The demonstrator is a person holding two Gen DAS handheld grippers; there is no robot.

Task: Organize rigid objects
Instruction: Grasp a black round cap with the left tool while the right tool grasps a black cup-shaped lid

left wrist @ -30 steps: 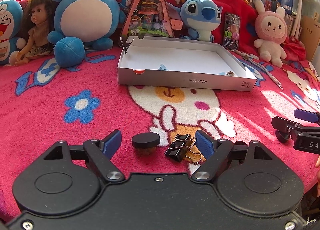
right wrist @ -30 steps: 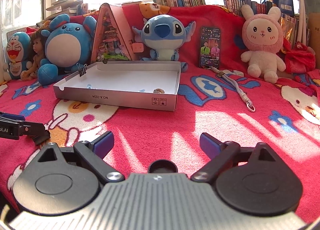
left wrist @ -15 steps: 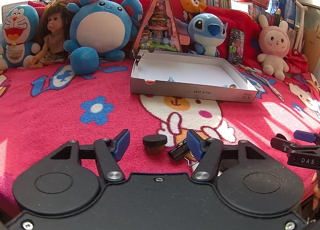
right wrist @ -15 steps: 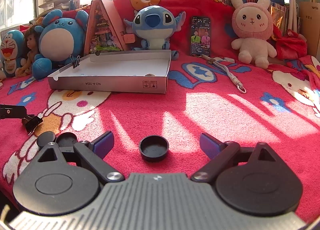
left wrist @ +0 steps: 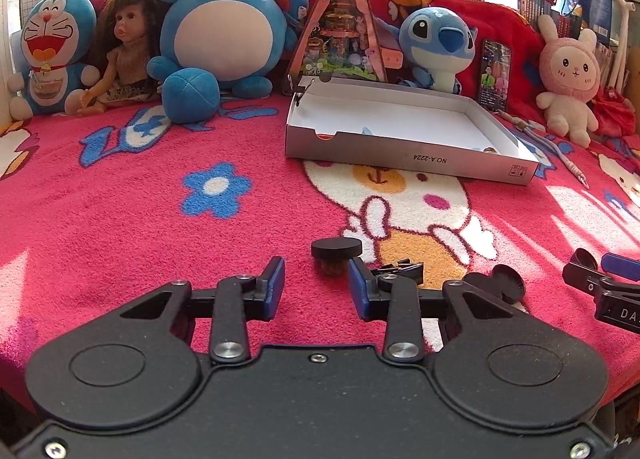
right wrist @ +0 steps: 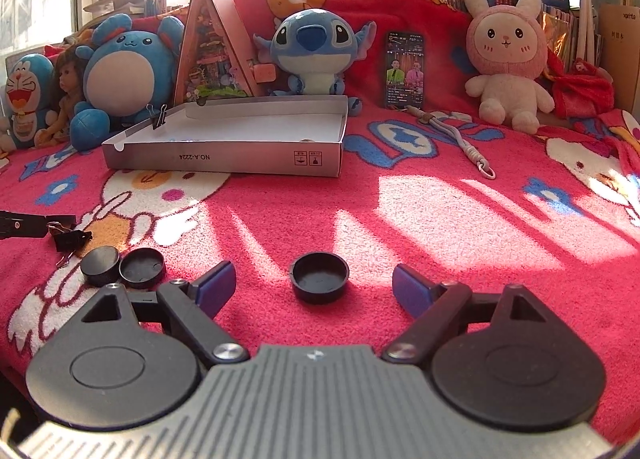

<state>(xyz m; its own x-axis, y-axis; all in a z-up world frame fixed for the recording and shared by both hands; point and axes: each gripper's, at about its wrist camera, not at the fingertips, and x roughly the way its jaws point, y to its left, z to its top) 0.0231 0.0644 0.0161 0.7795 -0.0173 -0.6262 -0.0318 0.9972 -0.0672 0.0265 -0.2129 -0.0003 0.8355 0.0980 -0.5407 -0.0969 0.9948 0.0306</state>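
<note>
My left gripper [left wrist: 317, 286] is low over the red blanket with its jaws closing. A black stopper with a cork base [left wrist: 336, 253] stands just ahead of its fingertips, near the right one; the pads do not press on it. A black binder clip [left wrist: 400, 271] lies just outside that right finger. My right gripper [right wrist: 314, 285] is also closing, and a black cap [right wrist: 319, 277], hollow side up, sits untouched between its fingers. Two more black caps [right wrist: 120, 266] lie to its left. The shallow white cardboard box [left wrist: 400, 157] [right wrist: 224, 157] stands farther back.
Plush toys, a doll [left wrist: 124, 55], a triangular model house [left wrist: 344, 27] and a propped phone [right wrist: 404, 71] line the back. A lanyard [right wrist: 460, 139] lies right of the box. A binder clip [right wrist: 160, 117] grips the box's far left corner. Open blanket lies between the grippers and the box.
The left jaws have narrowed a lot, and the binder clip now lies outside the right finger. In the right view the black cap has come fully between the fingers, which have narrowed slightly.
</note>
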